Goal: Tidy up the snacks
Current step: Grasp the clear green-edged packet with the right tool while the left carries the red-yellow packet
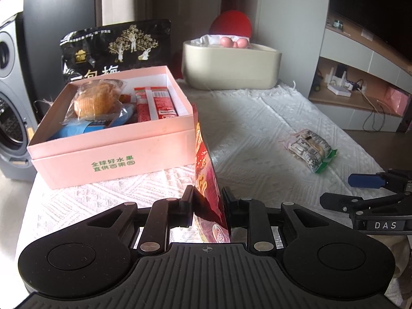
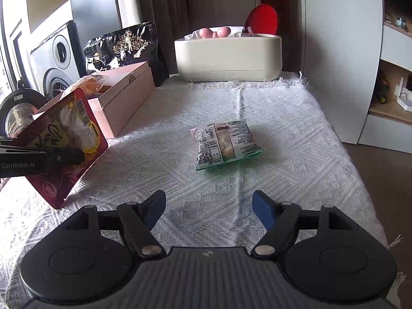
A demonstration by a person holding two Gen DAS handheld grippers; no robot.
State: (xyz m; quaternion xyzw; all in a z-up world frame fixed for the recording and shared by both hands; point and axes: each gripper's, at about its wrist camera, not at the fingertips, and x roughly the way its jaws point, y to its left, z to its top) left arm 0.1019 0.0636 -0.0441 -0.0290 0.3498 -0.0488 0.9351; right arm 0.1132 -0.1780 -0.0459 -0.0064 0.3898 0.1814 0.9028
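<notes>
My left gripper (image 1: 207, 195) is shut on a flat red snack packet (image 1: 207, 177), held edge-on above the cloth just right of the open pink box (image 1: 113, 152). The packet also shows in the right wrist view (image 2: 61, 139), gripped by the left gripper's finger (image 2: 64, 154). The box holds a wrapped cake (image 1: 96, 100), red stick packets (image 1: 157, 103) and a blue packet (image 1: 74, 130). A green-edged snack bag (image 2: 226, 143) lies on the cloth ahead of my right gripper (image 2: 208, 206), which is open and empty. The bag also shows in the left wrist view (image 1: 310, 149).
A black snack bag (image 1: 116, 49) leans behind the pink box. A cream tissue box (image 1: 231, 64) stands at the back. A grey speaker (image 1: 10, 97) is at the left. The white woven cloth (image 2: 283, 154) covers the table; its right edge drops to the floor.
</notes>
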